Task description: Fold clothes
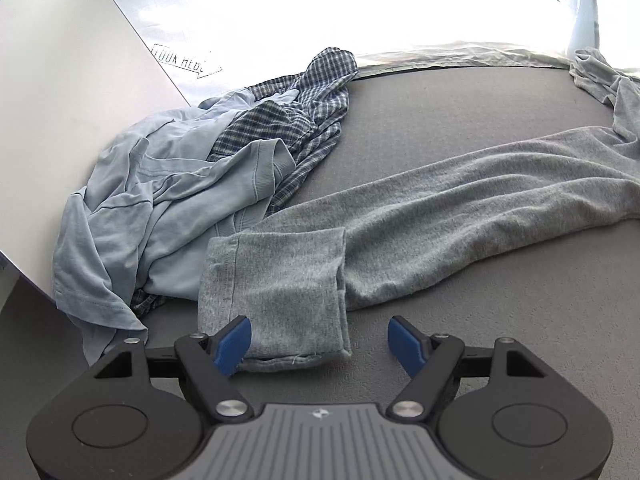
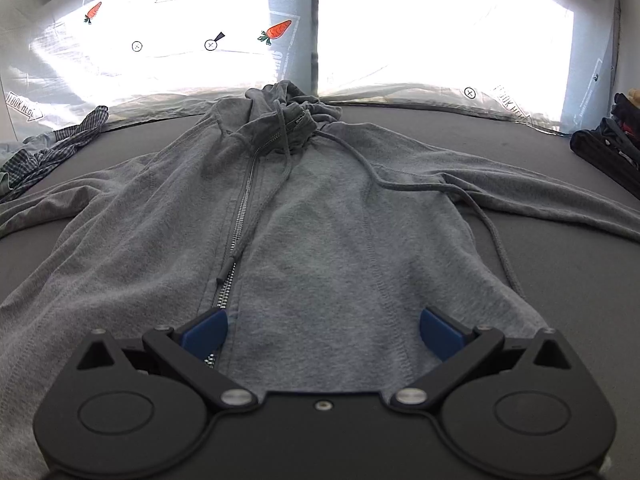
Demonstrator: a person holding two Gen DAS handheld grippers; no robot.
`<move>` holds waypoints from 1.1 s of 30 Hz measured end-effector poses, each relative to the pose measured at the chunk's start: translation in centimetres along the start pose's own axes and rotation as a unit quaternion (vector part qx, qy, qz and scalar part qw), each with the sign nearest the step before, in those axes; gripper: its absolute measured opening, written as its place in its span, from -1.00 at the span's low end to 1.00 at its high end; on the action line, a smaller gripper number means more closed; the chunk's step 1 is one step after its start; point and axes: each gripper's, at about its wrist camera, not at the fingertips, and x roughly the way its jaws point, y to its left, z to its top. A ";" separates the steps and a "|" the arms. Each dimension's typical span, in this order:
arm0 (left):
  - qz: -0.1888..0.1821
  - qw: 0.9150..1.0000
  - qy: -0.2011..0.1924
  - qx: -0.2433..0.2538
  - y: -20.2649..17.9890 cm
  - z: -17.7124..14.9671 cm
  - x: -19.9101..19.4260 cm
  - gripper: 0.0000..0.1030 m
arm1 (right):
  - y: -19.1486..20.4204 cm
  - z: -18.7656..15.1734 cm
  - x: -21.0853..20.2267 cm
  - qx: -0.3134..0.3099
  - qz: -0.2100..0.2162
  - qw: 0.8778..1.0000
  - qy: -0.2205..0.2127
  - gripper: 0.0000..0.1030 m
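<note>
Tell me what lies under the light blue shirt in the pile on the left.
Under the light blue shirt, a dark checked garment shows: it sticks out behind it and peeks out below its lower edge. How far it runs beneath is covered. The grey hoodie's sleeve cuff lies beside the pile.

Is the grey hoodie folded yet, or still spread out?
Spread out. The grey hoodie lies front-up on the mat, zipper showing, both sleeves stretched sideways; only the sleeve cuff is turned back.

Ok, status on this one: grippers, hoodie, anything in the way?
Left gripper open over sleeve cuff. Right gripper open over grey hoodie hem. Hoodie flat, unfolded. Laundry pile touches the cuff.
</note>
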 end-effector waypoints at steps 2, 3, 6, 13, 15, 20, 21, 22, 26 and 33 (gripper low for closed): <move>0.022 1.000 -0.004 -0.012 0.8 0.0 0.0 0.24 | 0.0 0.0 0.0 0.001 0.000 1.000 0.000 1.00; 0.030 0.999 -0.008 -0.030 1.6 0.0 -0.1 0.22 | 0.0 0.0 0.0 0.001 0.000 1.000 0.000 1.00; 0.061 0.993 -0.015 -0.101 4.3 0.1 -0.3 0.10 | 0.0 0.0 0.0 0.000 0.000 1.000 0.000 1.00; 0.079 0.974 0.006 -0.213 8.7 0.6 1.3 -0.28 | 0.0 0.0 0.0 0.000 0.001 1.000 0.000 1.00; 0.072 0.982 0.006 -0.176 8.0 0.7 1.8 -0.25 | 0.0 0.0 0.0 0.000 0.001 1.000 0.000 1.00; 0.036 0.996 -0.003 -0.079 5.5 0.6 1.9 -0.26 | 0.0 0.0 0.0 0.000 0.002 1.000 0.000 1.00; 0.026 0.998 -0.005 -0.065 4.9 0.6 1.7 -0.26 | 0.0 0.0 0.0 0.000 0.002 1.000 0.000 1.00; 0.016 0.998 -0.008 -0.054 4.3 0.5 1.5 -0.25 | 0.0 0.0 0.0 0.000 0.002 1.000 0.000 1.00; -0.019 0.999 -0.005 -0.028 2.5 0.1 0.9 -0.18 | 0.0 0.0 0.0 0.000 0.003 1.000 0.000 1.00; 0.005 1.000 0.006 -0.020 1.2 -0.1 1.5 -0.53 | -0.2 0.0 0.0 0.002 0.005 1.000 0.000 1.00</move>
